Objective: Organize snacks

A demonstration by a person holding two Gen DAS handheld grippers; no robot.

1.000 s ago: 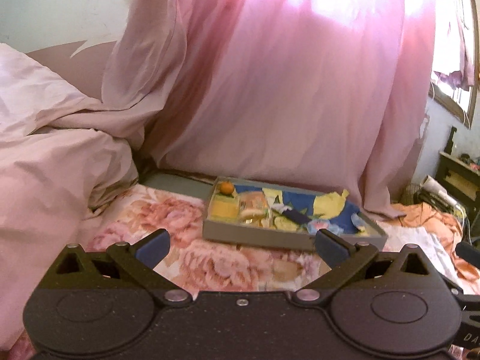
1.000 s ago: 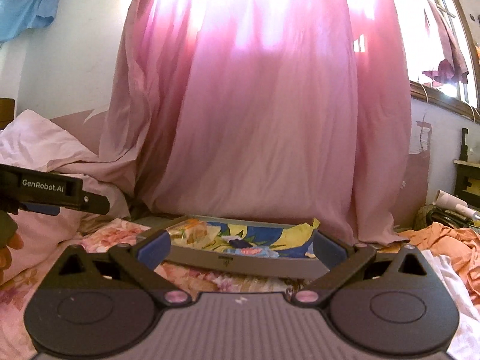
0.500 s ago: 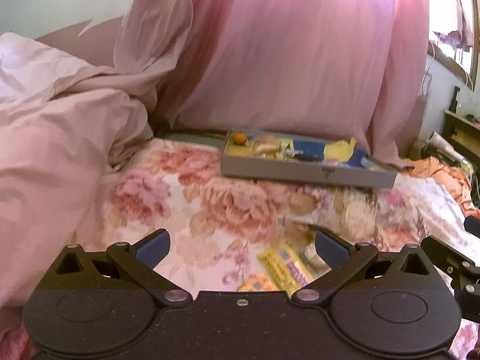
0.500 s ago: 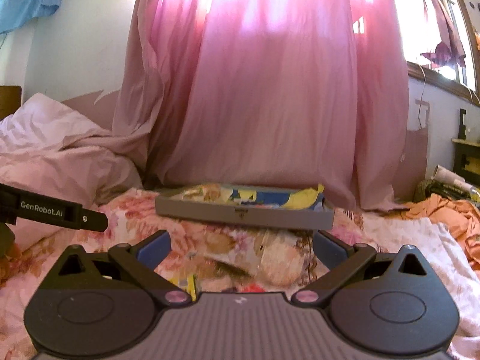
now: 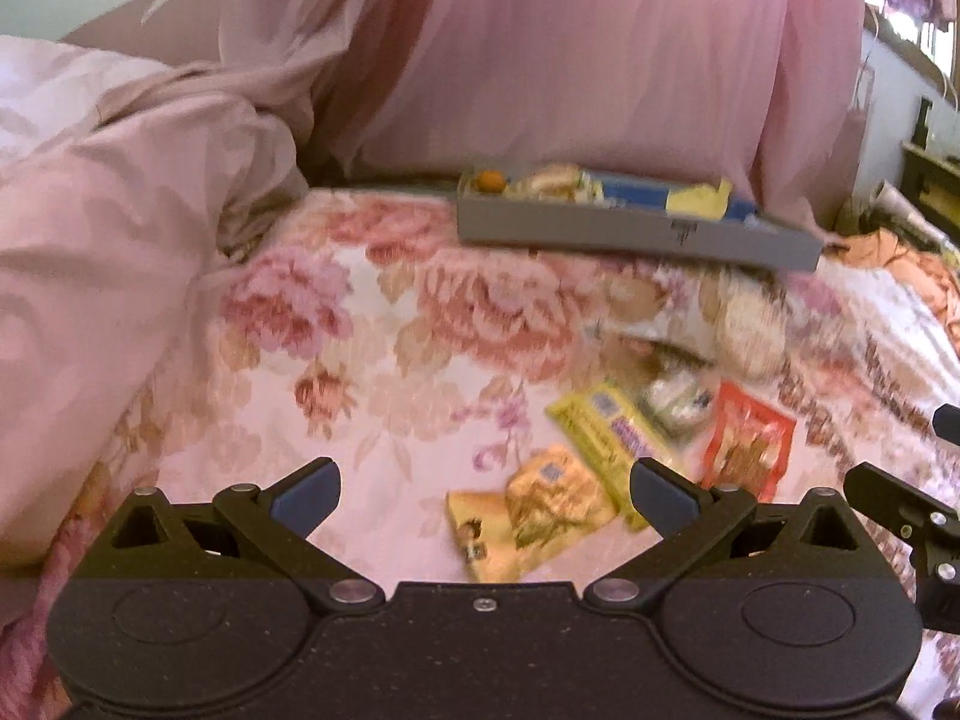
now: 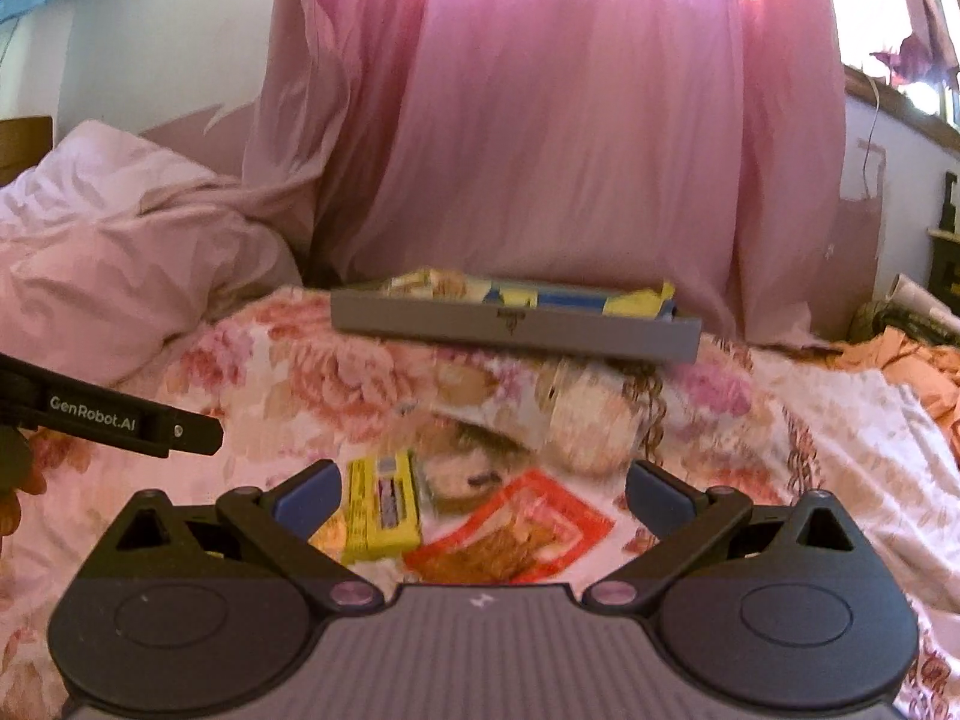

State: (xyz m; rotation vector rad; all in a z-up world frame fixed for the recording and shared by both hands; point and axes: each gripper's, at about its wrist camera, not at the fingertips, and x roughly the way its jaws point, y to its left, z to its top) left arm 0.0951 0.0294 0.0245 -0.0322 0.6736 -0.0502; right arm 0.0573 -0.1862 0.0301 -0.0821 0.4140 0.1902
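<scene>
Loose snack packets lie on the floral bedsheet: a yellow bar packet (image 5: 606, 432) (image 6: 384, 507), an orange-gold packet (image 5: 540, 516), a red packet (image 5: 747, 447) (image 6: 516, 531) and a silvery one (image 5: 675, 399). Farther back a grey tray (image 5: 630, 231) (image 6: 510, 327) holds several snacks, among them a small orange ball (image 5: 492, 181). My left gripper (image 5: 483, 492) hovers open just before the orange-gold packet, nothing between its fingers. My right gripper (image 6: 480, 492) is open above the yellow and red packets, holding nothing.
A rumpled pink duvet (image 5: 108, 228) piles up on the left. A pink curtain (image 6: 570, 120) hangs behind the tray. Orange cloth (image 6: 900, 354) lies at the right edge of the bed. The other gripper's body (image 6: 114, 420) pokes in from the left in the right wrist view.
Both grippers pulled back and tilted down from the tray, bringing the loose packets on the sheet into view. Both stayed open.
</scene>
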